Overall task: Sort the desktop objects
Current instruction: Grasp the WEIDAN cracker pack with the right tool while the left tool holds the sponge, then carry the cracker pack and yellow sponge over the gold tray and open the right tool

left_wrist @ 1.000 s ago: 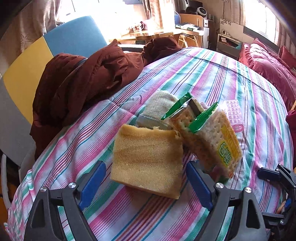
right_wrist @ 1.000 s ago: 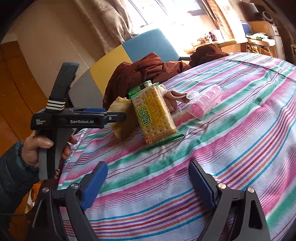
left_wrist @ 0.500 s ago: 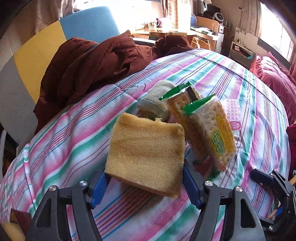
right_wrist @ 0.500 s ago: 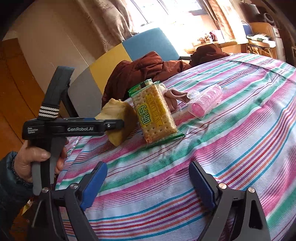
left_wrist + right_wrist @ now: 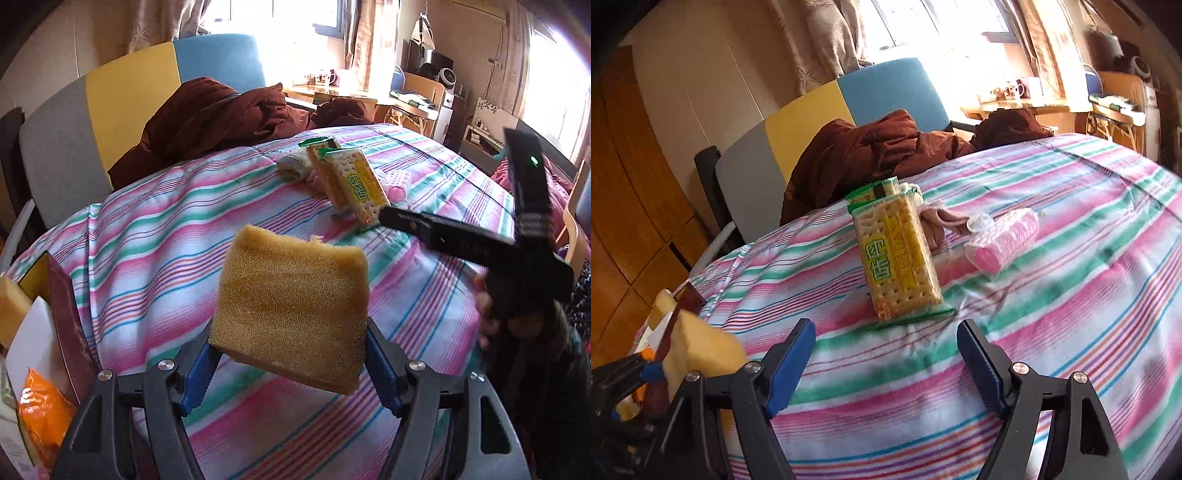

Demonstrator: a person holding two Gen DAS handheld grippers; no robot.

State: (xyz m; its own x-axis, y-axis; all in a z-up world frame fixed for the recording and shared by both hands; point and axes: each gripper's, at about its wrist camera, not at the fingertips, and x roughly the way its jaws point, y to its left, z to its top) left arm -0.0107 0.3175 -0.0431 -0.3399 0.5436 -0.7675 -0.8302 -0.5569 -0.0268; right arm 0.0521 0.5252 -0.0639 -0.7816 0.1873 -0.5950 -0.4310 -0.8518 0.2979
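Left wrist view: my left gripper (image 5: 288, 363) clamps the sponge (image 5: 291, 310), lifted clear of the striped cloth (image 5: 147, 236) for the box (image 5: 55, 321) at 9 o'clock. My right gripper (image 5: 886, 365) is spread and empty, lined up on the cracker pack (image 5: 899, 258) at 12 o'clock, likely next.

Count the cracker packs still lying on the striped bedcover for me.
2. One cracker pack lies on top, label up, ahead of the open right gripper. A second cracker pack sits beneath and behind it, mostly covered, only its green end showing. More could be hidden underneath.
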